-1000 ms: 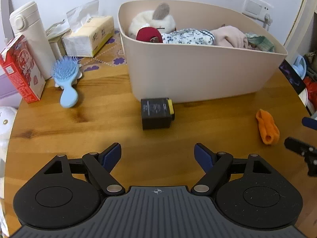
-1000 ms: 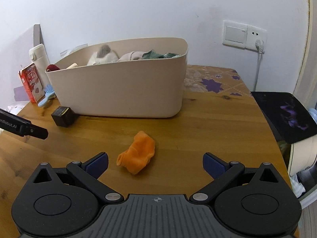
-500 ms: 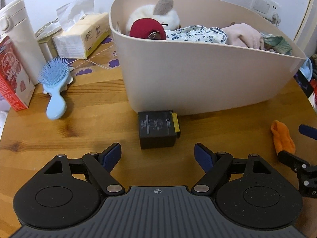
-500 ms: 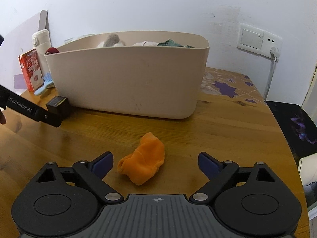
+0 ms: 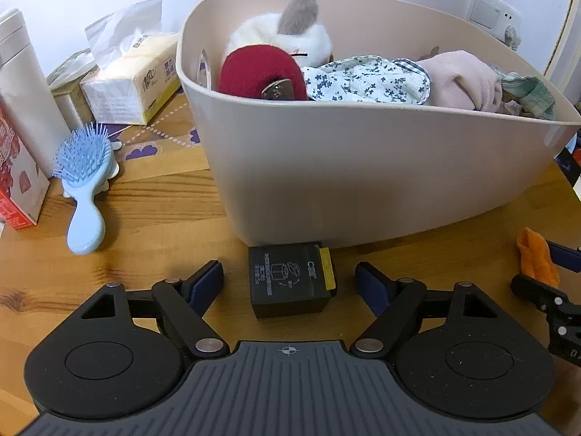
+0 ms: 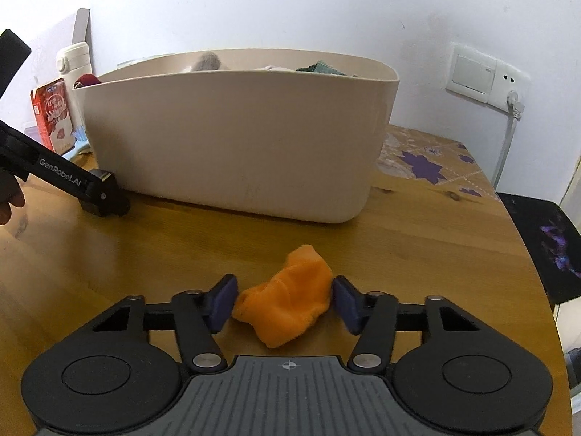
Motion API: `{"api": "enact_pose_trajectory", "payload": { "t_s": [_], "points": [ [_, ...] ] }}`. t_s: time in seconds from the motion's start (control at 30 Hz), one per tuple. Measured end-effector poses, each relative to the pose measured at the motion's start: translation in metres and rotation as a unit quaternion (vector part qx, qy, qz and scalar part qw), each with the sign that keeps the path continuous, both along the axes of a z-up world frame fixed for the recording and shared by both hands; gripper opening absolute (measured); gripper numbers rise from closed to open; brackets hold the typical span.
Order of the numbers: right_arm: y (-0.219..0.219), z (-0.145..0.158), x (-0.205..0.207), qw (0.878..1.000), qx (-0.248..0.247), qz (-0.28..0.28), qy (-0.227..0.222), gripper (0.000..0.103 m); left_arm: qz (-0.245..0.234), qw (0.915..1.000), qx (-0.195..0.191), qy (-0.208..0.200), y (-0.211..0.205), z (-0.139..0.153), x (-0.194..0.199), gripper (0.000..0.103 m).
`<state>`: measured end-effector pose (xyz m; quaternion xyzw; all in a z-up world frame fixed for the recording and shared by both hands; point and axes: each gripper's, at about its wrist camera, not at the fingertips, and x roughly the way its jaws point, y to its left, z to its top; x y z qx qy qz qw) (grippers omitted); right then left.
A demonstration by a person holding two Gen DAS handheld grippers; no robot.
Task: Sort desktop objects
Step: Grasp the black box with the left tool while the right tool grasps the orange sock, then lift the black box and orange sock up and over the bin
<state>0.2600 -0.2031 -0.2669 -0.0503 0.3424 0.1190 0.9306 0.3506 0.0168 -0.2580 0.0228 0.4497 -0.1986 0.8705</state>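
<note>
**Both grippers low at the table, a black box and an orange cloth between their fingers**

A beige bin stands on the wooden table, piled with a white plush toy, a red knit item, a floral cloth and a pink cloth. Toward the table's far left edge lie a blue hairbrush, a tissue pack, a red carton and a white bottle. On the wall behind the far right corner sits a switch and socket plate, its cable hanging down to the table's back edge.

The black box, with a yellow side strip, rests on the table right against the foot of the bin's near wall, so the bin blocks any approach from behind it. The left gripper is held low and level, its jaws spread wide on either side of the box, neither pad touching it.

The orange cloth lies crumpled on bare wood in front of the bin, nearer the table's right edge. The right gripper is low and level, its blue pads narrowed to the cloth's sides and about touching it; whether they press it yet I cannot tell.
</note>
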Motion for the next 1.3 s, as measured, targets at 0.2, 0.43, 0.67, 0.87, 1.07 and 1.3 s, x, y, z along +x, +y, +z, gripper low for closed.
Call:
{"api": "enact_pose_trajectory", "payload": {
  "t_s": [0.2, 0.43, 0.67, 0.87, 1.07, 1.3],
  "points": [
    [-0.002, 0.0, 0.004, 1.0, 0.007, 0.007, -0.003, 0.042, -0.006, 0.9999, 0.008, -0.01, -0.001, 0.0, 0.003, 0.066],
    [0.001, 0.002, 0.011, 1.0, 0.006, 0.013, -0.001, 0.017, -0.017, 0.9997, 0.008, -0.014, -0.001, 0.001, 0.006, 0.048],
    [0.005, 0.006, 0.012, 1.0, 0.004, 0.019, 0.011, 0.014, -0.016, 0.9999, 0.003, -0.002, 0.007, -0.001, 0.011, 0.048],
    [0.008, 0.013, 0.008, 0.999, 0.007, 0.028, 0.021, 0.013, -0.016, 0.9999, 0.002, 0.001, 0.014, 0.005, -0.001, 0.048],
    [0.008, 0.025, 0.0, 0.999, 0.006, 0.032, 0.019, 0.013, -0.024, 0.9997, -0.005, -0.005, 0.024, 0.016, -0.014, 0.048],
    [0.005, 0.044, -0.011, 1.0, 0.0, 0.031, 0.005, 0.013, -0.038, 0.9989, -0.009, -0.027, 0.031, 0.037, -0.029, 0.048]
  ]
}}
